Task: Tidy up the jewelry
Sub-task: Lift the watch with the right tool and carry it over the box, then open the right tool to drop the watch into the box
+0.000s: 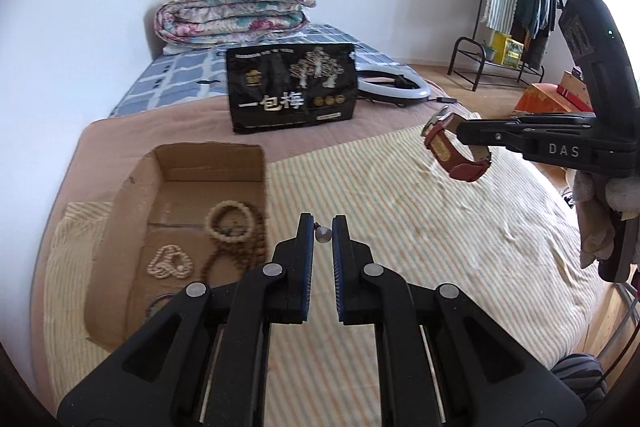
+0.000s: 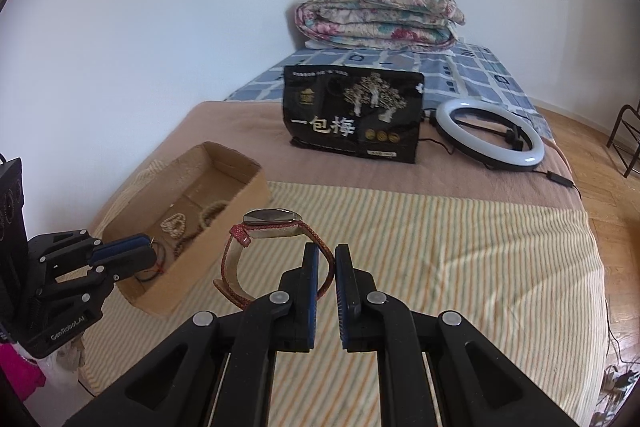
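My left gripper (image 1: 322, 227) is shut on a small bead pendant (image 1: 322, 235) with a thin cord, held beside the open cardboard box (image 1: 136, 203); it also shows in the right wrist view (image 2: 148, 253). The box (image 2: 240, 199) holds a cream bead bracelet (image 1: 228, 223), a brown bead string (image 1: 244, 247) and a small white bead string (image 1: 170, 263). My right gripper (image 2: 327, 255) is shut on the strap of a red-banded watch (image 2: 272, 223), held above the striped cloth. The watch (image 1: 452, 151) hangs from the right gripper (image 1: 460, 131) in the left wrist view.
A striped cloth (image 2: 440, 247) covers the bed's near part. A black snack bag (image 2: 352, 115) stands behind it, a ring light (image 2: 492, 139) to its right, a folded quilt (image 2: 380, 15) at the far end. A clothes rack (image 1: 516, 7) stands by the wall.
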A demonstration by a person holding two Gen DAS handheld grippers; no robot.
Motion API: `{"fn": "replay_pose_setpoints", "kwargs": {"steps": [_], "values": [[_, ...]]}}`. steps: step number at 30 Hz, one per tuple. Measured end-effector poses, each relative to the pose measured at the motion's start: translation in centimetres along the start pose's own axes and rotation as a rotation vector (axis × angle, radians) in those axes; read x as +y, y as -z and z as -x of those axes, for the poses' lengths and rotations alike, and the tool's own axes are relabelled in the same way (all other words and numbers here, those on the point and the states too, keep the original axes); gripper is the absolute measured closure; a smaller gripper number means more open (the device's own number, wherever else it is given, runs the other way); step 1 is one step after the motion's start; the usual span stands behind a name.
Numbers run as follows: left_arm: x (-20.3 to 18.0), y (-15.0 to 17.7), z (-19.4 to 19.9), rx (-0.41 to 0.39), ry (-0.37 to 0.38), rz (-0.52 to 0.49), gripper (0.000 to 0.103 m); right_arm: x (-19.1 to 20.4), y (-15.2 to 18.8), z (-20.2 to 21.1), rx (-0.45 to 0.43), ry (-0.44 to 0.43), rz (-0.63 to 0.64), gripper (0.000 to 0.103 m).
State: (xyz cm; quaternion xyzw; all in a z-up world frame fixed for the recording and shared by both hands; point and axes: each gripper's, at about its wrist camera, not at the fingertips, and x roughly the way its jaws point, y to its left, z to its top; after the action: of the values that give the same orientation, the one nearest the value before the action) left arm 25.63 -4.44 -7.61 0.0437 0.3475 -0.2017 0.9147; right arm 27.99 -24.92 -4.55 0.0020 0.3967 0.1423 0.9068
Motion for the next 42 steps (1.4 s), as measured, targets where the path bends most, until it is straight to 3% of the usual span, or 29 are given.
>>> {"fn": "replay_pose_setpoints", "kwargs": {"steps": [19,30,42], "values": [[10.3,2.8,2.9,0.001,-0.141,0.103,0.096,10.0,-1.2,-3.4,0.028,-0.117,0.096,0.097],[12.6,3.8,2.5,0.02,-0.154,0.147,0.096,14.3,-0.9,-6.8,0.074,-0.153,0.129,0.097],[13.4,4.0,2.4,0.025,-0.152,0.159,0.096,15.8,-0.8,-9.1,0.109,-0.172,0.131,0.097]]}}
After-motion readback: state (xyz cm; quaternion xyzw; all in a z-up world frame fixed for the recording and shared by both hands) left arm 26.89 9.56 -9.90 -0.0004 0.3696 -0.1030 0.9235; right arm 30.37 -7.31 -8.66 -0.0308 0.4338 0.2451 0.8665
